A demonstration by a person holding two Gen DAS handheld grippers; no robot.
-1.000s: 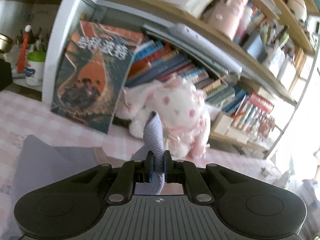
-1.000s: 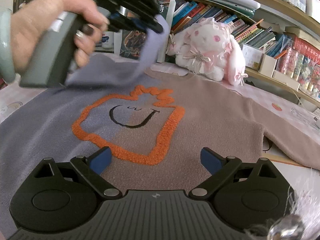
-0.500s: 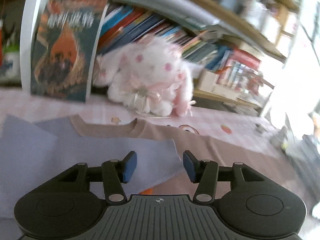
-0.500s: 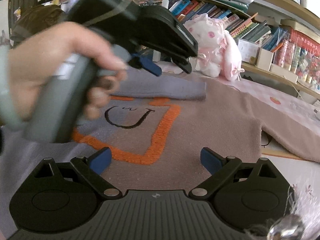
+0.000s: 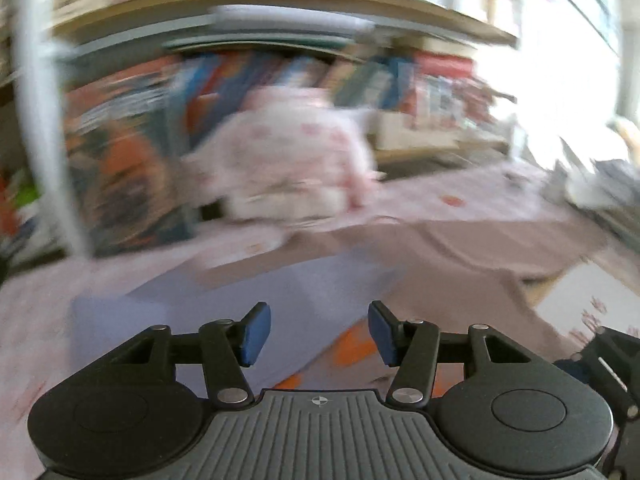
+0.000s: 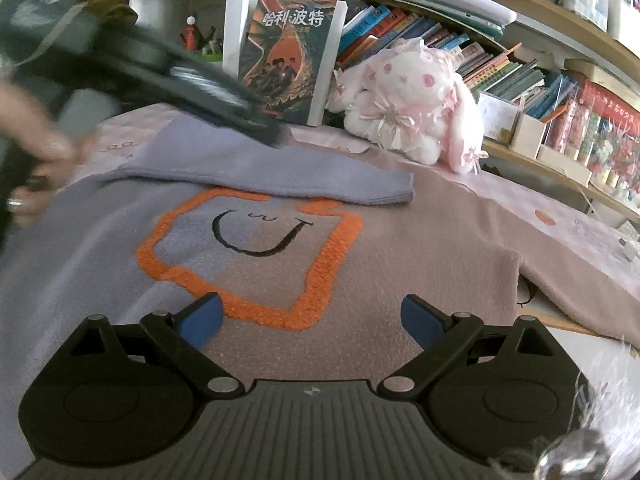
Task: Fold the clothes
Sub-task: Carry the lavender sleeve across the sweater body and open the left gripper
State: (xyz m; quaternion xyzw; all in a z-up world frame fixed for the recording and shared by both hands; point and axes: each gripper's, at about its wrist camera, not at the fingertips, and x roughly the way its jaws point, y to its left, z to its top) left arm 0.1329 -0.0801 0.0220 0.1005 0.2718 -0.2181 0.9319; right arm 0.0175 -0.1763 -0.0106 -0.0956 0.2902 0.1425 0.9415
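sweater (image 6: 400,264) flat on pink tablecloth (image 6: 560,208), bookshelf (image 6: 560,32) behind

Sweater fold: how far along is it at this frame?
Done: the purple sleeve lies folded across the sweater, above the orange outline. In hand: nothing; the left gripper has just opened with nothing between its pads, and the right gripper hovers open over the hem. Left: the beige sleeve is spread out to the side, and the body is unfolded.
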